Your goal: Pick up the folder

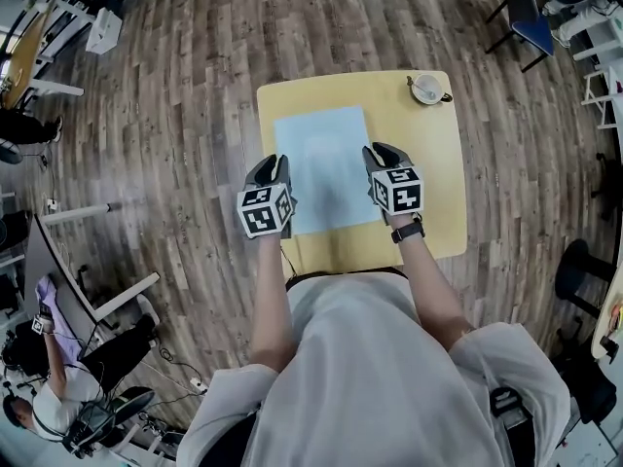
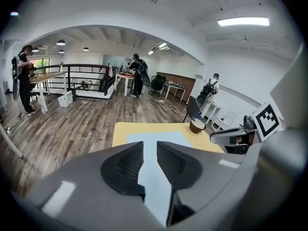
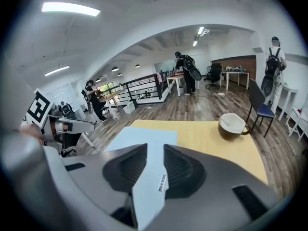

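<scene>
A light blue folder (image 1: pixel 321 163) lies flat on a small yellow table (image 1: pixel 433 173). In the head view my left gripper (image 1: pixel 271 169) hangs over the folder's left edge and my right gripper (image 1: pixel 383 154) over its right edge. The left gripper view shows the left gripper (image 2: pixel 150 146) with its jaws a narrow gap apart, nothing between them, and the folder (image 2: pixel 161 136) below. The right gripper (image 3: pixel 155 149) likewise stands slightly open and empty above the folder (image 3: pixel 139 137). Neither gripper visibly touches the folder.
A brown and white cup (image 1: pixel 426 89) stands at the table's far right corner. A blue chair (image 1: pixel 531 22) stands beyond it on the wooden floor. A seated person (image 1: pixel 58 387) and desks are at the lower left. Other people stand far back.
</scene>
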### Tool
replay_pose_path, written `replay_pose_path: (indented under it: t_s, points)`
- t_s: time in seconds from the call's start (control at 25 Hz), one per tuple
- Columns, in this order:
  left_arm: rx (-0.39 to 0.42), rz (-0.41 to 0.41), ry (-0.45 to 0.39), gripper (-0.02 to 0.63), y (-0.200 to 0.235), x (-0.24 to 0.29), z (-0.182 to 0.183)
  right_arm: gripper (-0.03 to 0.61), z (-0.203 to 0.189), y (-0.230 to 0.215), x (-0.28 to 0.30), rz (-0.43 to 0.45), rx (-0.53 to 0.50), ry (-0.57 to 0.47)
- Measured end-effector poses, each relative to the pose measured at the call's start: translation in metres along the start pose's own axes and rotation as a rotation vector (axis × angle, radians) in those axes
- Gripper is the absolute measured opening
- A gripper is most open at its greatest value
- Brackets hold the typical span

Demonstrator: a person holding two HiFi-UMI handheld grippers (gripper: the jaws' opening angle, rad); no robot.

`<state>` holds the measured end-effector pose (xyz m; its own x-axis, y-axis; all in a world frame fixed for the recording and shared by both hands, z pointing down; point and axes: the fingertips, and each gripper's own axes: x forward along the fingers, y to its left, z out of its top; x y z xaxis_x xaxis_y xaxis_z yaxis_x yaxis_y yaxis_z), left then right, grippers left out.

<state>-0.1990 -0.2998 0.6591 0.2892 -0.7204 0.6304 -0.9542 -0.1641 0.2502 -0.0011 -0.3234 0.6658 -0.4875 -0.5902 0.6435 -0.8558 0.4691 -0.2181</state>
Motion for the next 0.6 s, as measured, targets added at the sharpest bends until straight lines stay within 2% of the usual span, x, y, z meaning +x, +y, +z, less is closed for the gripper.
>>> replay_pose_path:
  t_s: [0.08, 0.2, 0.36, 0.44, 0.6]
  points:
    - [-0.037, -0.014, 0.032, 0.1, 0.006, 0.009, -0.011, 0.156, -0.011, -0.007, 0.007, -0.022, 0.032, 0.029]
    - [-0.11, -0.041, 0.079, 0.161, 0.013, 0.02, -0.029, 0.176, -0.026, -0.015, 0.014, -0.029, 0.089, 0.056]
    - [-0.172, -0.077, 0.149, 0.265, 0.019, 0.036, -0.051, 0.233, -0.045, -0.018, 0.027, 0.005, 0.177, 0.08]
    - [-0.211, -0.094, 0.171, 0.299, 0.022, 0.045, -0.058, 0.241, -0.053, -0.018, 0.035, 0.026, 0.231, 0.083]
    - [-0.351, -0.184, 0.214, 0.41, 0.017, 0.059, -0.073, 0.251, -0.068, -0.018, 0.042, 0.035, 0.283, 0.104]
